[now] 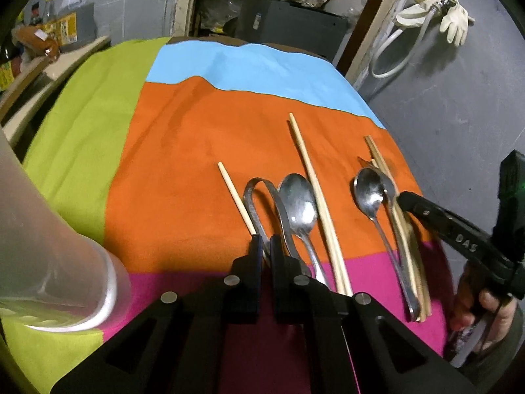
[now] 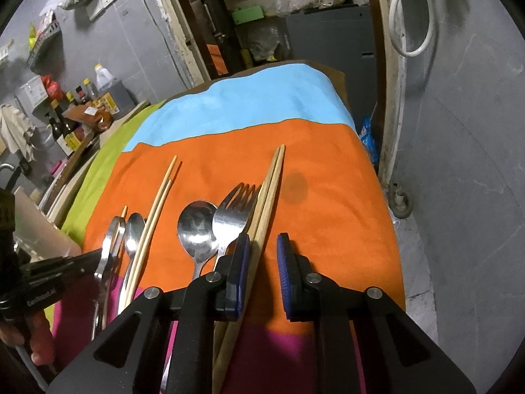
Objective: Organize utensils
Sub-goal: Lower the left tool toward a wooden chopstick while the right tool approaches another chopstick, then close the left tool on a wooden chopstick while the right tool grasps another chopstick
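Utensils lie in a row on a colourful cloth (image 1: 197, 138). In the left wrist view my left gripper (image 1: 266, 246) is shut on one arm of the metal tongs (image 1: 259, 193), with a lone chopstick (image 1: 236, 197) just left of it. A spoon (image 1: 300, 203) and a chopstick pair (image 1: 315, 193) lie to the right, then a second spoon (image 1: 369, 193) and wooden chopsticks (image 1: 403, 229). In the right wrist view my right gripper (image 2: 262, 249) is open around the wooden chopsticks (image 2: 270, 197), beside a fork (image 2: 234, 216) and spoon (image 2: 197, 226).
A frosted plastic cup (image 1: 55, 256) stands at the near left of the table. A shelf with bottles (image 2: 65, 124) lies far left. The table's right edge drops to a grey floor (image 2: 459, 164). A hose and glove (image 1: 452, 19) hang on the wall.
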Demonstrator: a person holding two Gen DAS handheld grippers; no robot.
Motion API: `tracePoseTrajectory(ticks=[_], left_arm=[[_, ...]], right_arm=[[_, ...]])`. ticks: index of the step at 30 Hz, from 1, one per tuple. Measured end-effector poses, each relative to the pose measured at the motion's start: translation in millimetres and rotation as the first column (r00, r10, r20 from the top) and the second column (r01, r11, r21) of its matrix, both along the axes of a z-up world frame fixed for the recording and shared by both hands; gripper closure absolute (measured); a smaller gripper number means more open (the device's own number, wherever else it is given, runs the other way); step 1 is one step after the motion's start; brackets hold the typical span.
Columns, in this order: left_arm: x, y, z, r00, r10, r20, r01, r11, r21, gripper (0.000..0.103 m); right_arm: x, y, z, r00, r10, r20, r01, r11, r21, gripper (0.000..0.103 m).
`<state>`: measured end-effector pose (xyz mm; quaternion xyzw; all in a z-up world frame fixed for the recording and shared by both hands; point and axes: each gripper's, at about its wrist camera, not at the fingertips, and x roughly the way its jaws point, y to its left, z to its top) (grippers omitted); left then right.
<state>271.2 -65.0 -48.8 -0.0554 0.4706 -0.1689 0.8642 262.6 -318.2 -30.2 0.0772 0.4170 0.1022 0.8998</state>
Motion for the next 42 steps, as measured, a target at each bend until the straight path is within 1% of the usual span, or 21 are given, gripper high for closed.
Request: tracePoseTrajectory(ticks=[1, 2, 4, 6, 7, 9, 13, 15, 16, 17, 19, 21, 24, 26, 29, 33, 35, 37, 40, 42], left_arm=[[-0.2, 0.5, 0.1, 1.0, -0.006, -0.006, 0.006, 1.0, -0.016, 0.101], [-1.5, 0.0, 0.6, 1.0, -0.016, -0.004, 0.016, 1.0, -0.027, 0.103], [-6.2, -4.0, 2.5, 0.999, -0.049, 0.014, 0.049, 0.998, -0.032, 0.103], [-10.0, -8.5, 3.2, 0.995, -0.096, 0.013, 0.096, 0.994, -0.053, 0.103], [-11.6, -10.1, 3.9, 0.994, -0.103, 0.018, 0.104, 0.993, -0.053, 0.103], [-14.3, -12.4, 6.5, 0.994, -0.098, 0.041, 0.099, 0.995, -0.027, 0.103], [-22.1, -10.1, 15.0, 0.991, -0.045, 0.122, 0.041, 0.998, 0.04, 0.103], [-21.4, -10.4, 14.3, 0.991, -0.025, 0.132, 0.013, 0.996, 0.09, 0.103], [-18.6, -11.0, 12.5, 0.992, -0.013, 0.128, -0.001, 0.994, 0.112, 0.103], [-15.8, -12.1, 8.8, 0.993, -0.011, 0.115, -0.001, 0.994, 0.106, 0.103], [-6.0, -9.6, 2.4, 0.999, -0.006, 0.053, 0.002, 0.998, 0.067, 0.103], [-0.1, -5.8, 0.8, 1.0, -0.004, 0.028, 0.003, 0.999, 0.045, 0.103], [5.4, -7.0, 2.2, 1.0, -0.009, 0.019, 0.008, 1.0, 0.026, 0.103], [6.7, -8.8, 3.7, 1.0, -0.012, 0.025, 0.011, 0.999, 0.036, 0.103], [8.9, -7.0, -0.5, 1.0, 0.017, 0.005, -0.017, 0.997, 0.079, 0.103], [11.6, 2.2, -3.2, 0.999, 0.034, -0.012, -0.033, 0.997, 0.064, 0.103], [12.7, 6.5, -6.9, 0.998, 0.037, -0.046, -0.035, 0.999, 0.04, 0.103], [12.8, 7.1, -7.0, 0.999, 0.026, -0.045, -0.025, 0.999, 0.028, 0.103], [14.5, 8.5, -3.4, 0.998, 0.024, -0.052, -0.026, 0.999, -0.024, 0.103], [15.0, 8.1, -0.7, 0.999, 0.023, -0.047, -0.025, 0.999, -0.035, 0.103]], right_arm=[[0.8, 0.0, -0.6, 1.0, 0.002, -0.002, -0.002, 1.0, 0.004, 0.089], [1.3, 0.0, -0.9, 1.0, 0.005, -0.005, -0.005, 1.0, 0.009, 0.091], [0.5, -0.9, -0.9, 1.0, 0.005, -0.004, -0.005, 1.0, 0.014, 0.092], [-0.6, -2.3, -0.9, 1.0, 0.001, -0.002, -0.001, 1.0, 0.014, 0.093], [-1.2, -3.3, -0.8, 1.0, -0.004, -0.002, 0.004, 1.0, 0.012, 0.093], [-2.2, -4.0, -1.5, 1.0, -0.004, -0.005, 0.004, 1.0, 0.012, 0.093], [-3.9, -1.9, -1.0, 1.0, 0.002, -0.005, -0.002, 1.0, -0.005, 0.093], [-3.0, 0.4, -1.2, 1.0, 0.007, -0.006, -0.007, 1.0, -0.019, 0.093], [-2.0, 1.8, -1.1, 1.0, 0.007, -0.007, -0.007, 1.0, -0.028, 0.093], [-0.9, 2.5, -1.1, 1.0, 0.006, -0.007, -0.006, 0.999, -0.035, 0.093], [1.9, 4.4, -1.4, 1.0, 0.002, -0.01, -0.002, 0.999, -0.051, 0.093], [4.6, 5.1, -2.3, 1.0, -0.001, -0.016, 0.0, 0.998, -0.059, 0.093], [13.8, 5.5, -5.5, 0.999, 0.007, -0.042, -0.01, 0.998, -0.062, 0.093], [19.1, 5.2, -9.8, 0.998, 0.011, -0.058, -0.014, 0.999, -0.052, 0.093], [21.8, 8.8, -9.6, 0.999, 0.014, -0.052, -0.018, 0.997, -0.08, 0.093], [20.9, 5.0, -11.1, 0.999, 0.016, -0.05, -0.019, 0.998, -0.061, 0.093], [20.8, 3.7, -11.3, 0.999, 0.016, -0.051, -0.019, 0.998, -0.054, 0.093], [20.3, 2.4, -11.4, 0.999, 0.016, -0.051, -0.018, 0.999, -0.049, 0.093], [20.3, 1.8, -11.4, 0.999, 0.017, -0.05, -0.019, 0.999, -0.045, 0.093], [20.5, 1.6, -11.3, 0.999, 0.017, -0.05, -0.019, 0.999, -0.041, 0.093]])
